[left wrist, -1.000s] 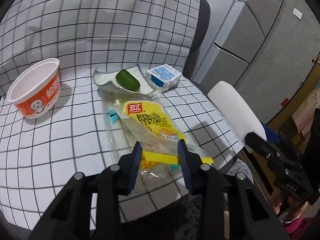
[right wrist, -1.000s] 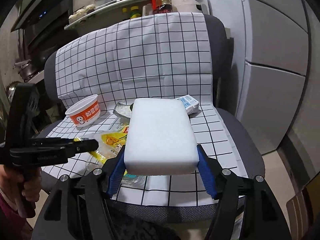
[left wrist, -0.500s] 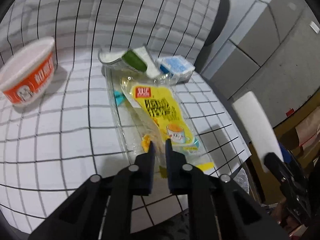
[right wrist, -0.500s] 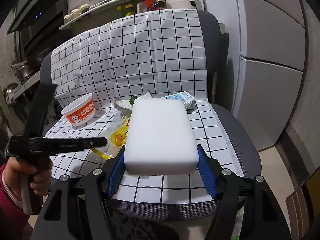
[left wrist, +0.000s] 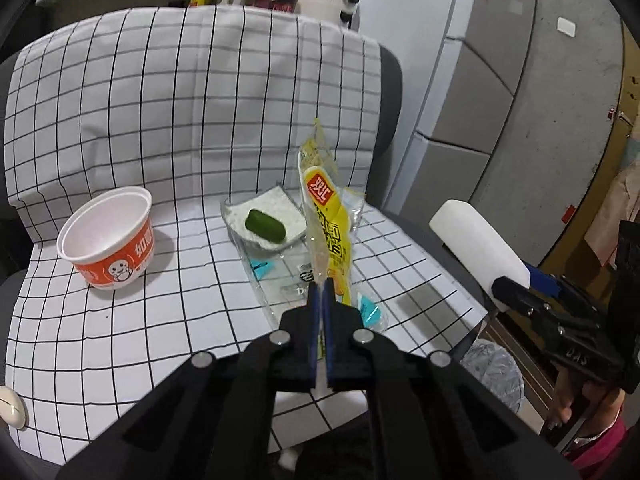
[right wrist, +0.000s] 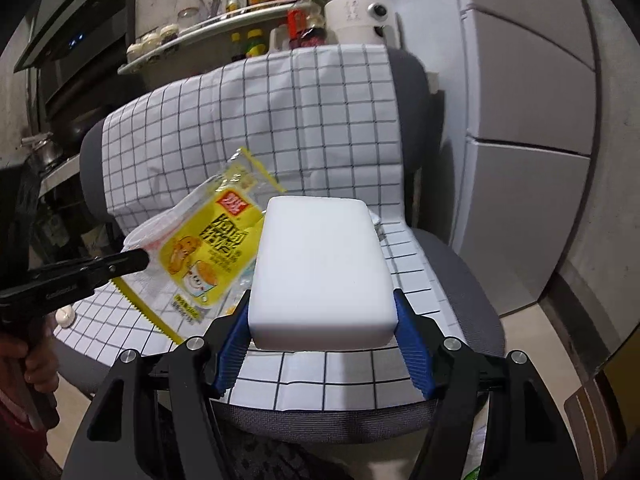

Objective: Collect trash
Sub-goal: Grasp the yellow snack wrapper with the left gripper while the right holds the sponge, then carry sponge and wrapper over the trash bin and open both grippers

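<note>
Trash is being picked up. From the left wrist, the yellow wrapper [left wrist: 326, 220] is being pinched at its edge by the shut left gripper [left wrist: 320, 286], above the checked cloth [left wrist: 120, 320]; it should be kept pinched tight. From the right wrist, a white sponge [right wrist: 320, 268] is being squeezed by the right gripper [right wrist: 320, 328], with the wrapper just to its left.
</note>
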A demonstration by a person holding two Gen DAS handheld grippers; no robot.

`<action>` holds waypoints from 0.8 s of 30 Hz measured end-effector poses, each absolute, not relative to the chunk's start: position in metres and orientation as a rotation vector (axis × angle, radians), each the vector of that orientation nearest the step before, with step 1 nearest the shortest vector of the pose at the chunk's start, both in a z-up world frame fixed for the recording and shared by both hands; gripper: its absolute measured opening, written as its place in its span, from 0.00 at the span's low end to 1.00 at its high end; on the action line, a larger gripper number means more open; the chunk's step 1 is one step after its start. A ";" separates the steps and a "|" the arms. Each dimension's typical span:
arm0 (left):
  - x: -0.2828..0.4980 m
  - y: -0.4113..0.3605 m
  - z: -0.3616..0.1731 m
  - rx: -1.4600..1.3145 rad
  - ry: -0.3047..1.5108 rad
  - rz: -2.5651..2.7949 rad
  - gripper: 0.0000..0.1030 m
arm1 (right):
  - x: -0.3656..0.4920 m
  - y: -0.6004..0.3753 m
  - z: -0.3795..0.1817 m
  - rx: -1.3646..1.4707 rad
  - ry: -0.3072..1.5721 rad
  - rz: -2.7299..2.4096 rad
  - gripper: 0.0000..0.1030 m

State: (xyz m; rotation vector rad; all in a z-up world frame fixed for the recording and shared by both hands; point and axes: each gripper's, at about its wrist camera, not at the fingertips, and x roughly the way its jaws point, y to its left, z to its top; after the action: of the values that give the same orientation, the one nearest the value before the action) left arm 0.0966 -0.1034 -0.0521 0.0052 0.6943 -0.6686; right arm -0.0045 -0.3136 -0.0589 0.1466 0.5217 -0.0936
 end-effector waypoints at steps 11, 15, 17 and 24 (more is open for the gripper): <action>0.053 -0.164 -0.053 0.053 0.624 -0.912 0.00 | -0.071 -0.362 -0.067 0.166 0.519 -0.345 0.64; 0.035 -0.211 -0.062 0.098 0.638 -1.028 0.00 | -0.108 -0.393 -0.075 0.201 0.536 -0.468 0.64; 0.024 -0.237 -0.069 0.135 0.649 -1.085 0.00 | -0.127 -0.410 -0.081 0.227 0.544 -0.527 0.65; -0.007 -0.308 -0.096 0.221 0.688 -1.212 0.00 | -0.177 -0.457 -0.107 0.316 0.559 -0.661 0.64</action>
State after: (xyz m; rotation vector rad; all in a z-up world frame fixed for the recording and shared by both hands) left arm -0.0072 -0.3079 -0.0960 0.2210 0.6885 -1.2117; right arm -0.1767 -0.4568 -0.1071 0.3163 0.5594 -0.6614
